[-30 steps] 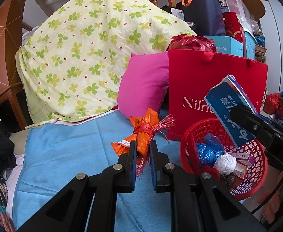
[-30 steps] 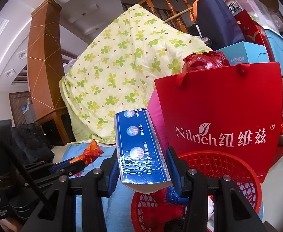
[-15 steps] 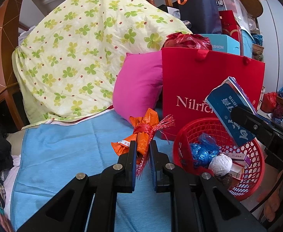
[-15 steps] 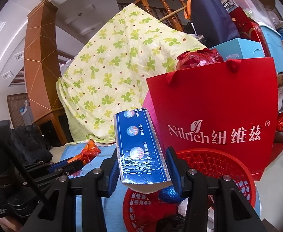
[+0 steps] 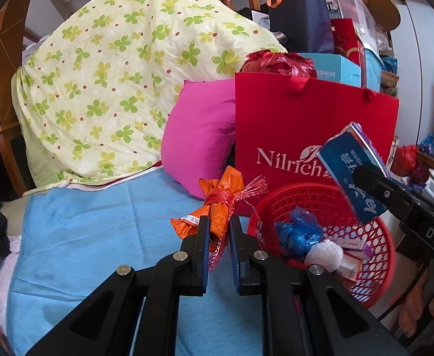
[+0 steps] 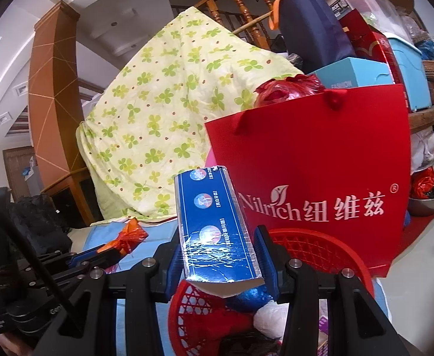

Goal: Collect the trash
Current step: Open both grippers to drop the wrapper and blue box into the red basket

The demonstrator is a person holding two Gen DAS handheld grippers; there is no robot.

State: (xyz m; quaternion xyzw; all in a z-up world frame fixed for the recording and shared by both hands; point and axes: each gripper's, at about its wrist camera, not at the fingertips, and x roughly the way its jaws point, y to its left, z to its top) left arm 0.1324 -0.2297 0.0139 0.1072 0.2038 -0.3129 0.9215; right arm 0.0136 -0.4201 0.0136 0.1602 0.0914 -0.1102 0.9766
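My left gripper [image 5: 219, 222] is shut on an orange wrapper tied with red ribbon [image 5: 219, 201], held above the blue cloth, just left of the red mesh basket [image 5: 377, 252]. The basket holds a blue crumpled wrapper [image 5: 298, 233], a white ball [image 5: 323, 253] and small boxes. My right gripper [image 6: 220, 243] is shut on a blue carton [image 6: 212, 225] and holds it upright over the basket's rim [image 6: 320, 243]. The carton also shows in the left wrist view [image 5: 353, 172], and the orange wrapper shows in the right wrist view [image 6: 129, 235].
A red Nilrich paper bag [image 5: 305, 130] stands right behind the basket. A pink pillow [image 5: 199, 142] and a clover-print quilt [image 5: 122, 83] lie behind the blue cloth [image 5: 98, 237]. Boxes and bags are stacked at the back right.
Both grippers have shifted slightly left relative to the scene; the basket and red bag sit a little further left in both views. Both grips are unchanged.
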